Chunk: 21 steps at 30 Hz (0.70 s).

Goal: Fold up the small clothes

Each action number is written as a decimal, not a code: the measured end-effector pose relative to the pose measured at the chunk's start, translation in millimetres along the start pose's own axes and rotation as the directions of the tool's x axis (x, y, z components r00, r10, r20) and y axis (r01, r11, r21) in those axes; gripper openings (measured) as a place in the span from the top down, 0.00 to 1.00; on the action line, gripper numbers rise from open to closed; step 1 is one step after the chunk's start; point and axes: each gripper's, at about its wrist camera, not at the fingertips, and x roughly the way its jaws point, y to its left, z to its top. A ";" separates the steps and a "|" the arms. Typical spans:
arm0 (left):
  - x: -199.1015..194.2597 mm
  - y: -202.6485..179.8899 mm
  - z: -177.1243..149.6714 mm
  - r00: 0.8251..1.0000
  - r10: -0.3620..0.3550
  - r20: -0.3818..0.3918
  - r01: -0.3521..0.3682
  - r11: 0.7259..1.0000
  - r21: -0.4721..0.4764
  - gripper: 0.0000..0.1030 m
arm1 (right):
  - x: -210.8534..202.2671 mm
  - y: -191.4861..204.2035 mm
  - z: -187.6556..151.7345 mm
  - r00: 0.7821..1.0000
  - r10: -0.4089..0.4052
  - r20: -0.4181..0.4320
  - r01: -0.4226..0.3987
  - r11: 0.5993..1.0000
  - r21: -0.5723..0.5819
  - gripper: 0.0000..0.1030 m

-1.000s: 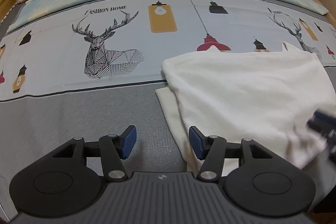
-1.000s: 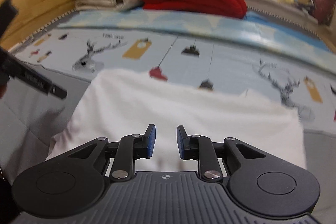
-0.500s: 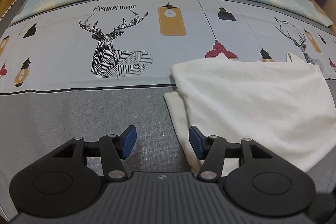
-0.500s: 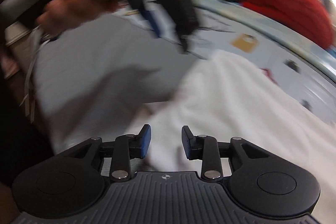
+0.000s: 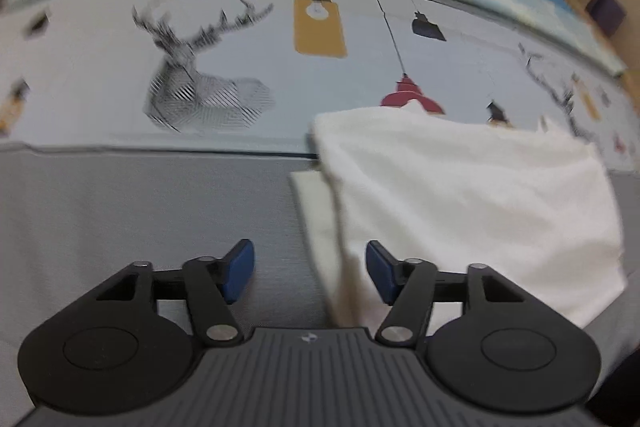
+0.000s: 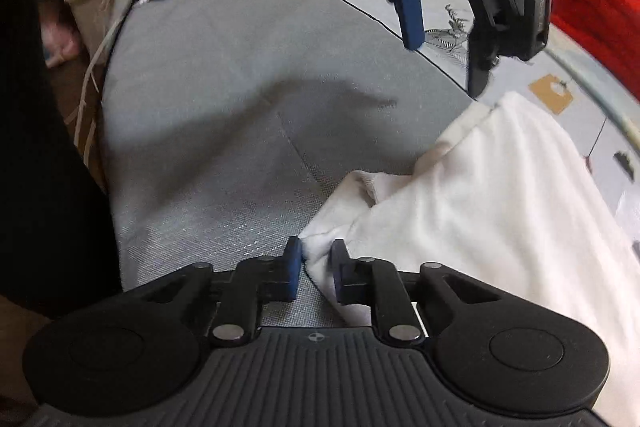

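Garment: white cloth [image 5: 472,203], part-folded, on grey bedsheet [image 5: 120,211], right of centre.
R gripper [image 6: 316,261]: jaws nearly together, pinching near-left corner, prob. for next fold.
L gripper [image 5: 310,269]: jaws apart, straddling left edge, no grip.

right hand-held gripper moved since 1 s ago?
Yes. The right hand-held gripper swung left and down, from mid white garment to its near-left corner by the grey bedsheet, now pinching it.
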 end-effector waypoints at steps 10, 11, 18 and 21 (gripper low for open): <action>59.2 -6.9 11.4 0.987 -0.099 -0.128 0.088 0.992 -0.091 0.18 | -58.4 -29.4 12.3 0.988 0.047 0.146 -0.063 0.992 0.111 0.91; 60.9 -6.9 12.4 0.986 -0.107 -0.124 0.096 0.991 -0.097 0.18 | -63.3 -33.4 12.4 0.986 0.050 0.157 -0.070 0.989 0.127 0.91; 48.7 -3.2 20.4 0.986 -0.148 -0.081 0.139 0.984 -0.107 0.80 | -76.1 -41.0 9.4 0.979 0.064 0.193 -0.096 0.983 0.159 0.92; 26.8 1.8 22.8 0.988 -0.151 -0.032 0.147 0.983 -0.108 0.88 | -73.6 -41.5 12.0 0.977 0.081 0.199 -0.117 0.978 0.173 0.92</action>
